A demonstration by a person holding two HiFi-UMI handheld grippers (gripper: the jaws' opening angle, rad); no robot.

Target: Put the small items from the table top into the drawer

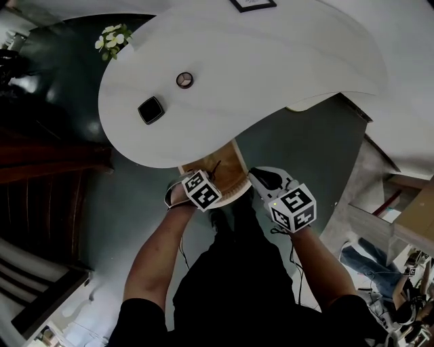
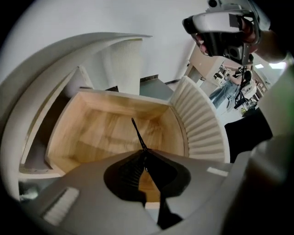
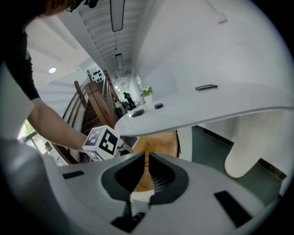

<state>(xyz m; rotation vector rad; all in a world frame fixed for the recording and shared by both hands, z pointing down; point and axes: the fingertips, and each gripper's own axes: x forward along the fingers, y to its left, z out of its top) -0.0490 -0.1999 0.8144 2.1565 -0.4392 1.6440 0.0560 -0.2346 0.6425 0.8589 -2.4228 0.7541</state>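
Observation:
The wooden drawer (image 1: 234,171) stands pulled out under the white curved table top (image 1: 271,61). My left gripper (image 1: 212,175) hovers over the drawer's front, shut on a thin black strip (image 2: 137,131) that sticks out above the bare drawer floor (image 2: 105,133). To the right, by the drawer's corner, my right gripper (image 1: 255,175) has its jaws almost together with nothing between them. On the table top lie a black square item (image 1: 150,110) and a small round item (image 1: 184,80), both well away from the grippers.
A flower bunch (image 1: 112,39) sits at the table's left edge and a flat black frame (image 1: 252,4) at the far edge. A ribbed white table leg (image 2: 121,64) stands behind the drawer. Dark wooden stairs (image 1: 41,203) rise on the left.

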